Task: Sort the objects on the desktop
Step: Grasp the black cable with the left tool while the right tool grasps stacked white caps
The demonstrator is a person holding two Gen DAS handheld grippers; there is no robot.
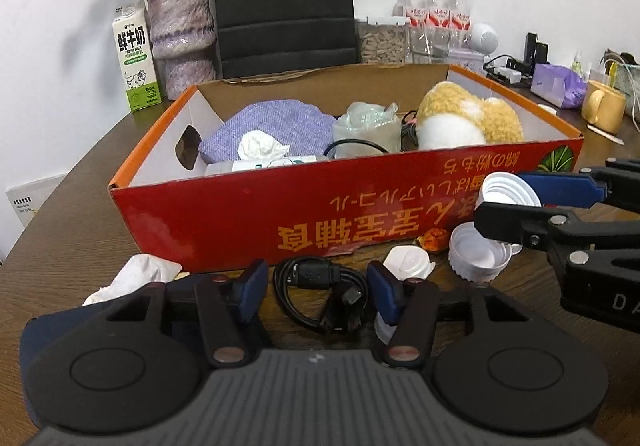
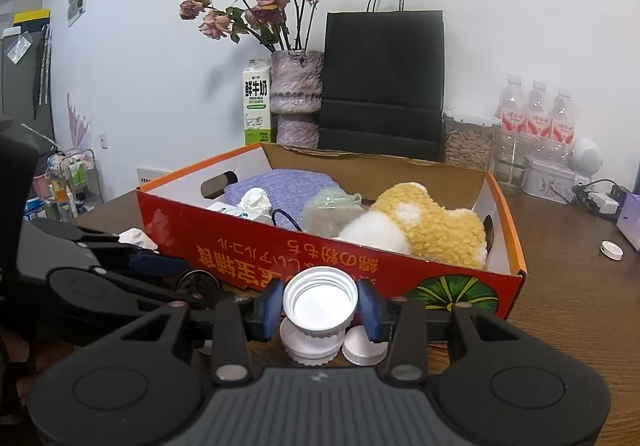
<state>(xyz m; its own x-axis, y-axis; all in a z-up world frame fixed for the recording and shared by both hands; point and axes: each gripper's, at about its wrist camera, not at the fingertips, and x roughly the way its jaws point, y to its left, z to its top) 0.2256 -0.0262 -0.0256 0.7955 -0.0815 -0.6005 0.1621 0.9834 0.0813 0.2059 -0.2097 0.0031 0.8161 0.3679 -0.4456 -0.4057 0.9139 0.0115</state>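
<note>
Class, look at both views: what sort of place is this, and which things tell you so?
Probably a home or small-office desk against a wall: a wooden table holding a vase of dried roses, a milk carton and bottled water.

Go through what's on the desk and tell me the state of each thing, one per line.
Right tongs: shut on white cap, held off the table.
Left tongs: open, black cable lying coiled between the fingers.
Red box: open-topped, partly filled.
Second white cap: on table, open side up.
Tissue: crumpled on table.
</note>
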